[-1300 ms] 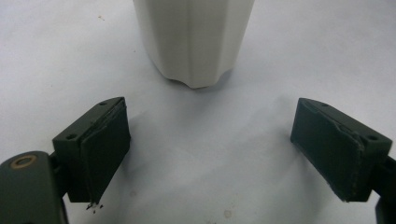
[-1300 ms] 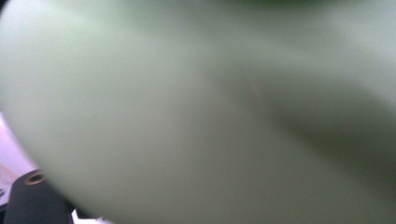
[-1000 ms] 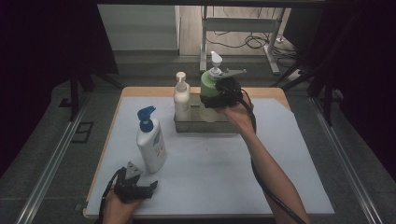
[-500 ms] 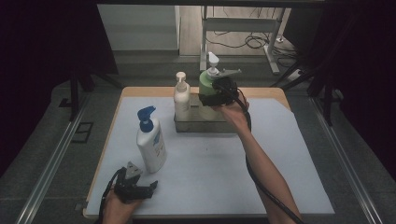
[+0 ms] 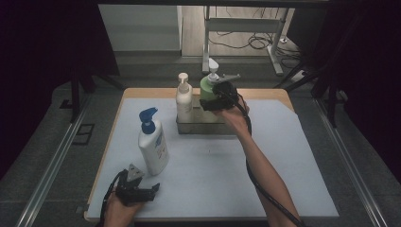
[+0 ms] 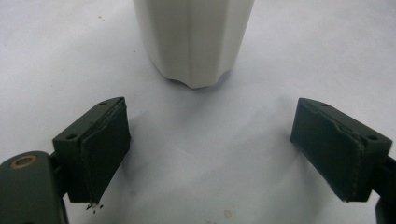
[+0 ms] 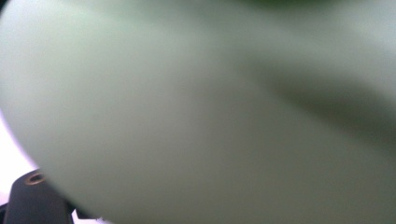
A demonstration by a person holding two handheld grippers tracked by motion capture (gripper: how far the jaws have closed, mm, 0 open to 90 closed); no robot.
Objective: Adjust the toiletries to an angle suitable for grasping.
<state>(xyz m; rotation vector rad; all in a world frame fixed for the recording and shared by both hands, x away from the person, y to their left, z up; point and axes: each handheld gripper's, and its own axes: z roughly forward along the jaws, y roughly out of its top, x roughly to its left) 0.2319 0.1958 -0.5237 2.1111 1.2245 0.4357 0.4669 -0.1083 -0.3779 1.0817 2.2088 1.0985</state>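
A green pump bottle (image 5: 207, 88) is held at the back of the table, over the right end of a clear tray (image 5: 198, 127). My right gripper (image 5: 215, 101) is shut on its body, and the pale green wall (image 7: 210, 107) sits blurred right against the right gripper view. A slim white pump bottle (image 5: 184, 99) stands in the tray's left end. At the front left, a white bottle with a blue pump (image 5: 152, 144) stands on the sheet. My left gripper (image 5: 142, 187) rests just in front of it, open, with the bottle's base (image 6: 194, 42) beyond the jaws (image 6: 233, 149).
A white sheet (image 5: 283, 170) covers the wooden table (image 5: 265, 93). A cable trails along the right forearm to the near edge. Metal rails run beside the table on both sides, and a stand with cables sits on the floor behind.
The right hand has sunk a little with the green bottle, bringing it lower at the tray. The left gripper and the blue-pump bottle have stayed where they were.
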